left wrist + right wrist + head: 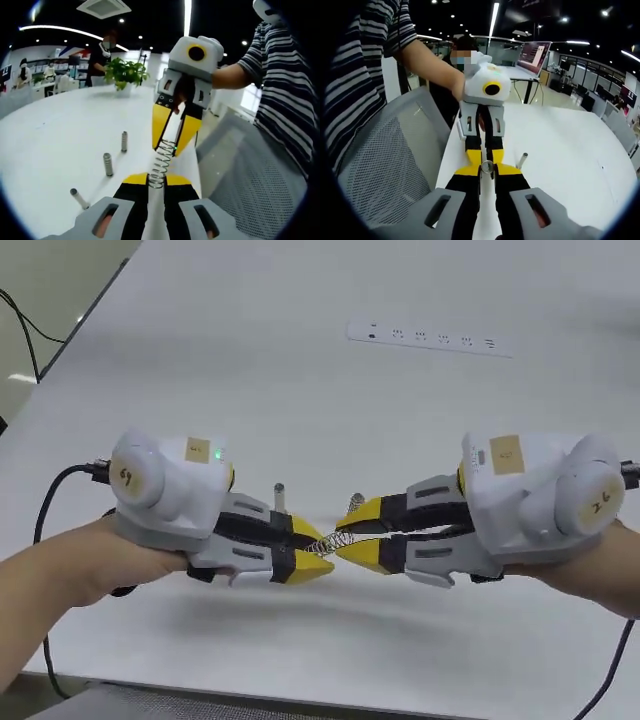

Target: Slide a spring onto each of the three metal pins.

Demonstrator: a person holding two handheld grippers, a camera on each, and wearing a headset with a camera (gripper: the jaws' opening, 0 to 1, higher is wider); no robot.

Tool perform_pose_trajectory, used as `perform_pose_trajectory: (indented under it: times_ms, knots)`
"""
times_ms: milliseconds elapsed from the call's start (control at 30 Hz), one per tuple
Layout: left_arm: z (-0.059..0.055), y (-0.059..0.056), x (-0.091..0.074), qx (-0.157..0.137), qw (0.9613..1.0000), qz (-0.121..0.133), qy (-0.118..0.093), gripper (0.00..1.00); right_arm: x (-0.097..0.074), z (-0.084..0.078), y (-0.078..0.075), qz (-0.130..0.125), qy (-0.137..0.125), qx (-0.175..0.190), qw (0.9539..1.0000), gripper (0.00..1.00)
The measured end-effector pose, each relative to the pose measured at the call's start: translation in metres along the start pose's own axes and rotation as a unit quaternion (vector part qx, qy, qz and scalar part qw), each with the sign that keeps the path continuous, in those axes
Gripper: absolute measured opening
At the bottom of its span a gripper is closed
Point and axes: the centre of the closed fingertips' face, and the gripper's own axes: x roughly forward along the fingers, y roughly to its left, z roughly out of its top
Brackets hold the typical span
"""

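Observation:
A thin metal spring (pixel 336 543) hangs in the air between the two grippers, which meet tip to tip above the table's near edge. My left gripper (pixel 320 562) is shut on one end of the spring (pixel 161 167). My right gripper (pixel 347 540) pinches the other end, seen end-on as a small ring (pixel 487 166) between its yellow tips. In the left gripper view three bare metal pins (pixel 124 141) (pixel 108 164) (pixel 79 198) stand on the white table to the left of the jaws. One pin (pixel 521 160) stands just right of my right gripper's (pixel 487 171) tips.
A white power strip (pixel 430 338) lies far back on the white table (pixel 300 390). A grey mesh chair (pixel 395 150) is under the table edge. A potted plant (pixel 125 75) stands at the far end, with people beyond it.

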Motion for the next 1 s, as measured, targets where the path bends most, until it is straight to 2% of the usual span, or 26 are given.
perform_pose_trajectory:
  times_ms: [100, 433, 600, 733, 800, 1000]
  knots:
    - [0.000, 0.002, 0.000, 0.005, 1.0000, 0.006, 0.003, 0.03, 0.002, 0.004, 0.000, -0.003, -0.005, -0.003, 1.0000, 0.07]
    - [0.004, 0.006, 0.000, -0.002, 0.9999, 0.014, -0.006, 0.03, 0.009, 0.014, -0.003, -0.018, -0.018, -0.007, 0.9996, 0.07]
    - [0.006, 0.000, 0.002, 0.000, 0.9999, 0.010, -0.009, 0.03, 0.013, 0.019, -0.001, -0.016, -0.028, -0.003, 0.9995, 0.07]
    - [0.001, 0.001, 0.000, -0.004, 0.9999, 0.014, -0.007, 0.03, 0.015, 0.017, 0.000, -0.013, -0.026, -0.001, 0.9996, 0.07]
    - [0.000, 0.001, -0.003, -0.008, 0.9998, 0.016, -0.009, 0.03, 0.015, 0.017, 0.000, -0.011, -0.029, 0.012, 0.9994, 0.07]
    - [0.000, 0.003, -0.005, -0.012, 0.9995, 0.026, -0.011, 0.04, 0.017, 0.019, -0.002, -0.011, -0.033, 0.018, 0.9992, 0.07]
